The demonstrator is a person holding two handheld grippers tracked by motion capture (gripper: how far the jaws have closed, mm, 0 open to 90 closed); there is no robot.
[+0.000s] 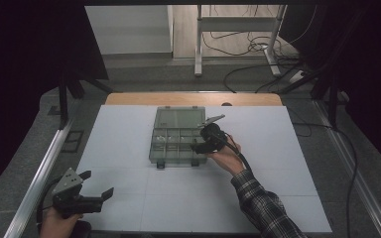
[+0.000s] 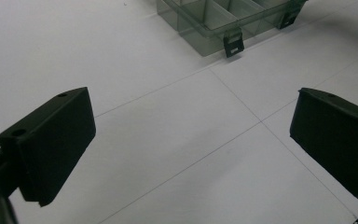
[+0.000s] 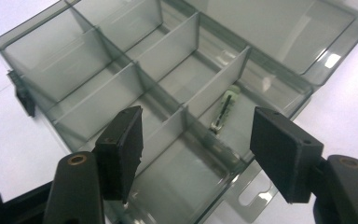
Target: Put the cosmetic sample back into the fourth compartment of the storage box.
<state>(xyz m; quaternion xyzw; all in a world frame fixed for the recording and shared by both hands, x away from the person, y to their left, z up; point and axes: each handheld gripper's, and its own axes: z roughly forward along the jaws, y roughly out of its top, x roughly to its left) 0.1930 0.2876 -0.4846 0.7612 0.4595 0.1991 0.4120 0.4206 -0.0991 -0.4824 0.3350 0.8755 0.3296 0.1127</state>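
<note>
My right tool (image 3: 196,140) hangs released over the organizer box (image 1: 178,136) mid-bench, a pale clip (image 3: 223,109) lying in a right-side compartment. Left tool (image 1: 96,186) idles released, near-left. Next, I'd withdraw upward carefully.

The high view is dim, its sides and top corners falling into near-black; the white bench (image 1: 129,148) is the brightest area, lit evenly from above with soft, faint shadows; both gripper views are brighter, slightly soft and grainy; a small glare patch sits on the clear organiser box (image 3: 307,42) lid.
</note>
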